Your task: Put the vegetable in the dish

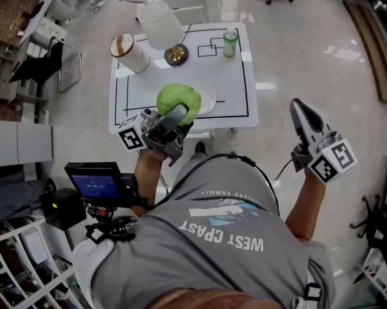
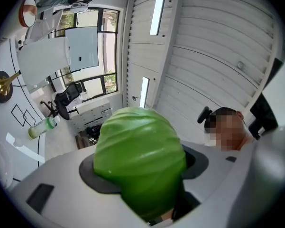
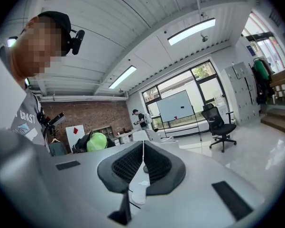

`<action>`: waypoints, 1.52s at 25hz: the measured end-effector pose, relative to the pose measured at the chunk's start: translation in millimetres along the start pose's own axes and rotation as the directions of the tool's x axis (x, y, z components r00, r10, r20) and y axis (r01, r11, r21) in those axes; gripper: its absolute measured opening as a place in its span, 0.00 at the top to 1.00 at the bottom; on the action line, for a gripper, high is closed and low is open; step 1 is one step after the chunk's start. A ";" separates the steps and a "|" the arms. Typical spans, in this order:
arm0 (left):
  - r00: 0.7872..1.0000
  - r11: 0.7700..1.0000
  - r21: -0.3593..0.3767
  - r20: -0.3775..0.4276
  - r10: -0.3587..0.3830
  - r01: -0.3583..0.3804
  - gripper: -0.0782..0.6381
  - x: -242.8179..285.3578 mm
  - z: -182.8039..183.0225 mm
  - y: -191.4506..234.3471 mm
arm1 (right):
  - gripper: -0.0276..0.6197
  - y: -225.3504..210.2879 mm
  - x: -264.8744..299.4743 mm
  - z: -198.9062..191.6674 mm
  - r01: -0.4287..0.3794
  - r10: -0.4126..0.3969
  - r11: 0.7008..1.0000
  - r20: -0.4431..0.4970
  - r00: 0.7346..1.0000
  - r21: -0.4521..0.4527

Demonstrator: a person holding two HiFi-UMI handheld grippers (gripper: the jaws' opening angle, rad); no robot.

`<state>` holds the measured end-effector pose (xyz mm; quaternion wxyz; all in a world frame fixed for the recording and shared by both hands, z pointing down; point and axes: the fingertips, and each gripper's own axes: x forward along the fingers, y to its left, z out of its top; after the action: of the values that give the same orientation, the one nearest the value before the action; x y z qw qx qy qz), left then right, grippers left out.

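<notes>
A round green cabbage is clamped between the jaws of my left gripper, which is shut on it and holds it in the air over the front edge of the white table. In the left gripper view the cabbage fills the space between the pads. A shallow, pale round dish sits on the table just right of the cabbage and is partly hidden by it. My right gripper is raised over the floor to the right of the table, its jaws shut with nothing in them.
At the back of the table stand a white roll with a brown end, a tall translucent white container, a small brass object and a green bottle. Black lines mark the tabletop. A monitor rig is at my lower left.
</notes>
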<state>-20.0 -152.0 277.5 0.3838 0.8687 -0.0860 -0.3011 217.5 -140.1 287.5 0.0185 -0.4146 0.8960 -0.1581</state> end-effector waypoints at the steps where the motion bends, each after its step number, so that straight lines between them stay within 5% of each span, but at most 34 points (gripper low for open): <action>1: 1.000 1.000 -0.007 -0.005 0.009 -0.009 0.45 -4.0 2.7 4.8 | 0.95 0.8 3.3 1.5 0.009 -0.009 1.000 0.005 1.000 0.006; 16: 0.993 0.998 -0.070 -0.115 -0.009 0.001 0.46 -17.5 50.9 64.8 | 0.95 10.4 70.2 -7.7 0.097 -0.097 0.994 -0.007 0.995 0.053; 27: 0.965 0.992 -0.125 -0.259 -0.033 0.000 0.46 -4.6 29.7 90.2 | 0.95 2.6 71.6 -39.3 0.175 -0.172 0.973 -0.029 0.985 0.147; 38: 0.963 0.986 -0.162 -0.268 -0.002 -0.043 0.46 38.8 4.6 113.9 | 0.95 -46.2 76.3 -21.0 0.186 -0.175 0.966 -0.072 0.982 0.181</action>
<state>17.8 -248.2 339.2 0.4660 0.8654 -0.0168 -0.1834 198.1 -219.6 328.7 0.0179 -0.4864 0.8358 -0.2541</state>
